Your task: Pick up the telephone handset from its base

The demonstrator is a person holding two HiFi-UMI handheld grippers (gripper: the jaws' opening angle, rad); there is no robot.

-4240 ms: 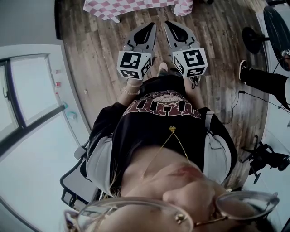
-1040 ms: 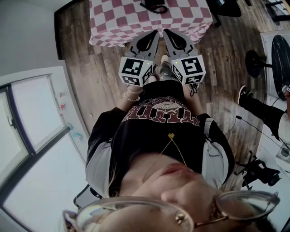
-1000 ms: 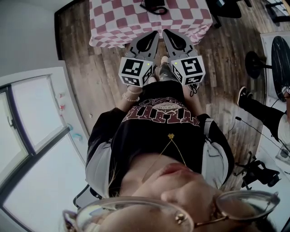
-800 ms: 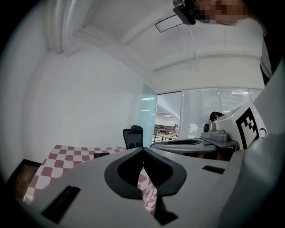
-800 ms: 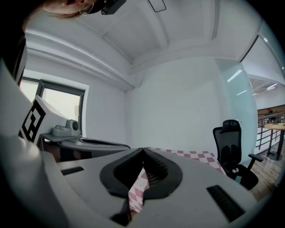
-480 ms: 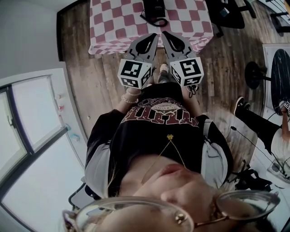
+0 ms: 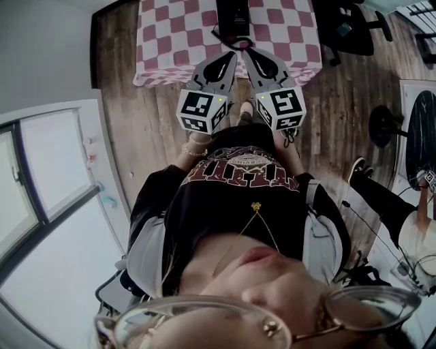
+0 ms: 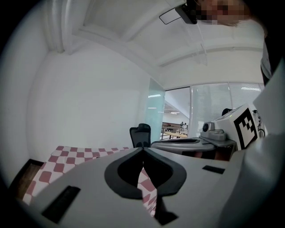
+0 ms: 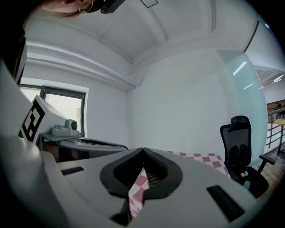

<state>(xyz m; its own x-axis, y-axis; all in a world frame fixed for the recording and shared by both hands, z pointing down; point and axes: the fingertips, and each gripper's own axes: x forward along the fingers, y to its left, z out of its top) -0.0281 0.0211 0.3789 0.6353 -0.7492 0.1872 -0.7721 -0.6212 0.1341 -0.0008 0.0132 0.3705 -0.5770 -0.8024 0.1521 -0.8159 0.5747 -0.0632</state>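
A black telephone (image 7: 233,13) with its handset on the base lies on a table under a red-and-white checked cloth (image 7: 174,41), at the top of the head view. A coiled cord hangs from the phone toward the table's near edge. My left gripper (image 7: 232,54) and right gripper (image 7: 247,51) are held side by side at that edge, short of the phone. Both point at the table. In the left gripper view the left gripper (image 8: 143,148) is shut and empty. The right gripper (image 9: 143,150) is likewise shut on nothing. Only checked cloth (image 8: 73,153) shows beyond the tips.
A black office chair (image 7: 347,27) stands at the table's right end. It also appears as the chair (image 9: 238,142) in the right gripper view. Another person's leg and shoe (image 7: 368,184) are on the wooden floor to the right. A white wall with windows (image 7: 41,177) runs along the left.
Both grippers have moved forward together toward the table. More of the checked cloth and the telephone has come into the head view. The jaws have stayed shut.
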